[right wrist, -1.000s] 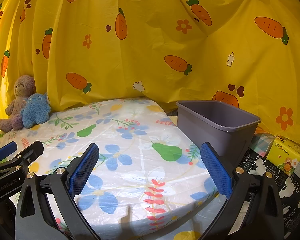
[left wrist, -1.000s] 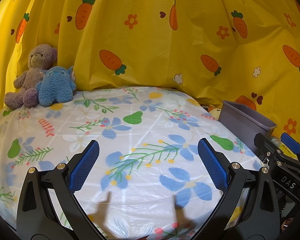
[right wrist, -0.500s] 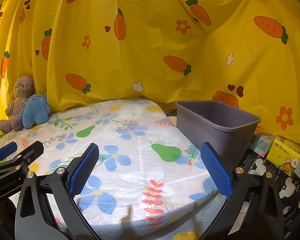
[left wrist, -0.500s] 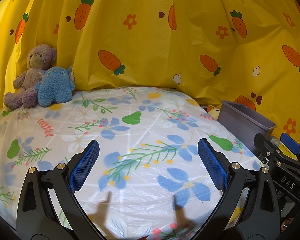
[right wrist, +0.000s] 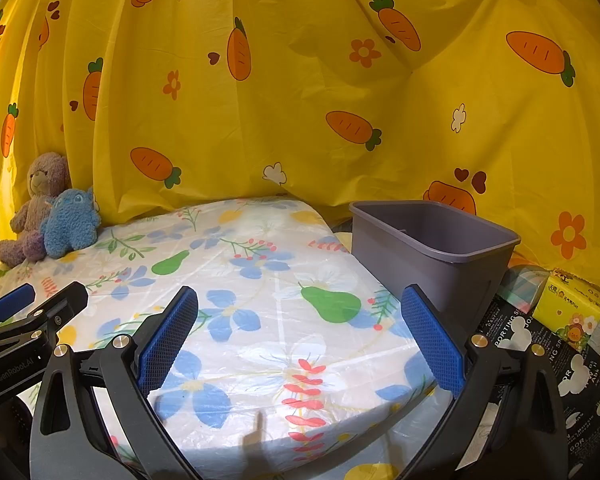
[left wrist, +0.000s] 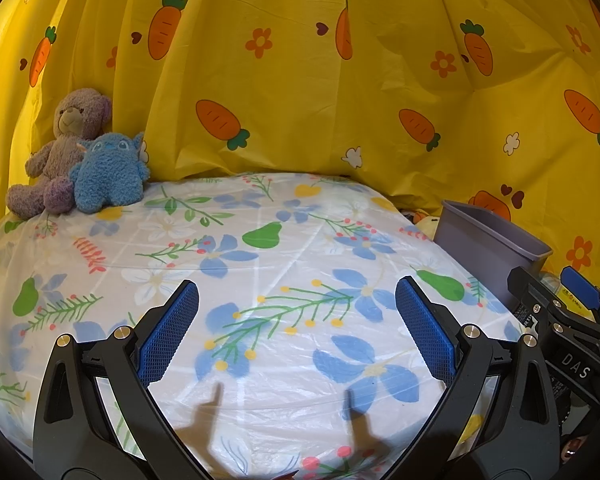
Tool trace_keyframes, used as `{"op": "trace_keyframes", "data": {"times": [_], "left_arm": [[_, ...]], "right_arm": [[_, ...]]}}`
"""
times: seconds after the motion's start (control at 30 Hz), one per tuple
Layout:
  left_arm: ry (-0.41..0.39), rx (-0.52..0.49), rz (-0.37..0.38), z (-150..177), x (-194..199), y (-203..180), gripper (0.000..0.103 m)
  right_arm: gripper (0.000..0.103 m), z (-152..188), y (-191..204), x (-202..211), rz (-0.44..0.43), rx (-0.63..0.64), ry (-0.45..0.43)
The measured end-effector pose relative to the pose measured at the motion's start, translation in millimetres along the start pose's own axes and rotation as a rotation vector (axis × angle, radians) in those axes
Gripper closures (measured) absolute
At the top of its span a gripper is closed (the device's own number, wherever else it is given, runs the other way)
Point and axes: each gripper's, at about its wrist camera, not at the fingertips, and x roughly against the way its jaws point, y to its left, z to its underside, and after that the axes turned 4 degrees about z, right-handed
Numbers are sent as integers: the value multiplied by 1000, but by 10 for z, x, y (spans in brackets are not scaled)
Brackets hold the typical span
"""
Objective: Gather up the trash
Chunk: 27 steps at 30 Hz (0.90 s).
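Both cameras sit low behind their own tools and look forward across the bed point(left wrist: 260, 264) toward the yellow curtain point(left wrist: 300, 92). The left view faces the bed's middle, the bin point(left wrist: 488, 240) at its right edge. The right view stands further right, nearer the bin point(right wrist: 432, 252). Both share the bed, the curtain and the plush toys point(right wrist: 56, 216) at upper left.

Two handheld grippers are showing matching builds: the left gripper point(left wrist: 296, 332) and right gripper point(right wrist: 300, 336) are each wearing black plastic arms, silver screws point(left wrist: 122, 333) and blue ridged pads point(right wrist: 168, 338), with white lettering point(left wrist: 576, 365) marking the bodies.
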Motion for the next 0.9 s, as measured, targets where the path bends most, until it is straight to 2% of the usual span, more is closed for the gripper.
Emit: {"op": "trace_keyframes", "data": {"times": [0.9], "left_arm": [[1, 1, -1, 7, -5, -34, 6]], "right_arm": [[6, 5, -23, 4, 2, -2, 1]]}}
